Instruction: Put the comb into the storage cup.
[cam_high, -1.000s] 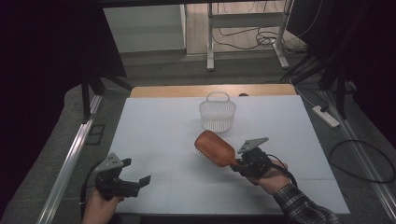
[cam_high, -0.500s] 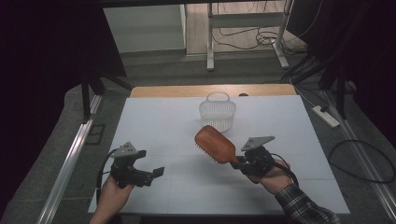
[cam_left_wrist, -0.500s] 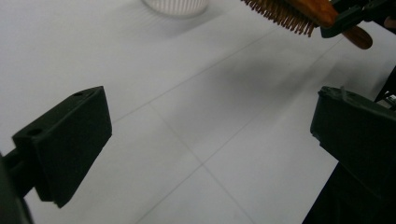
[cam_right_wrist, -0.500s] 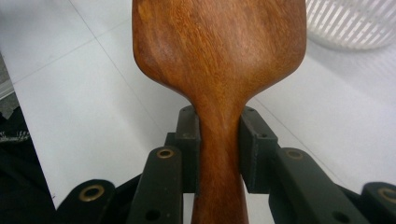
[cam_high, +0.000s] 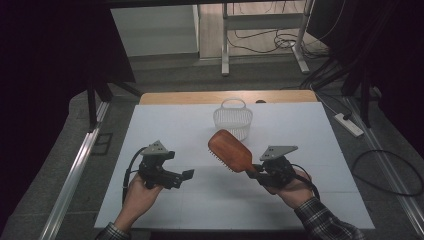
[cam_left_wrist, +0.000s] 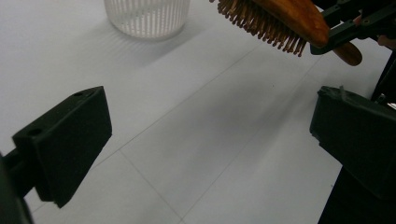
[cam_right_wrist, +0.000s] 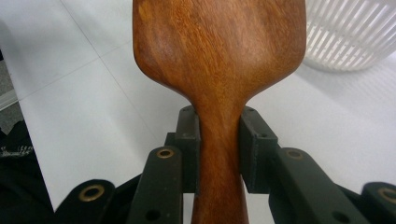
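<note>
One hairbrush handle between right gripper pads

My counter wears a white sheet, with a strip of bare wood along its far edge. Grey floor lies beyond, crossed by cables and metal frame legs. A power strip lies right; darkness flanks both sides.

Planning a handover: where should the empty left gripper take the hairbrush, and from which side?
Grip the wooden head's edges, coming from its left, likely best. The right gripper is shut on the handle, bristles face down, and the left gripper is open beside it.
</note>
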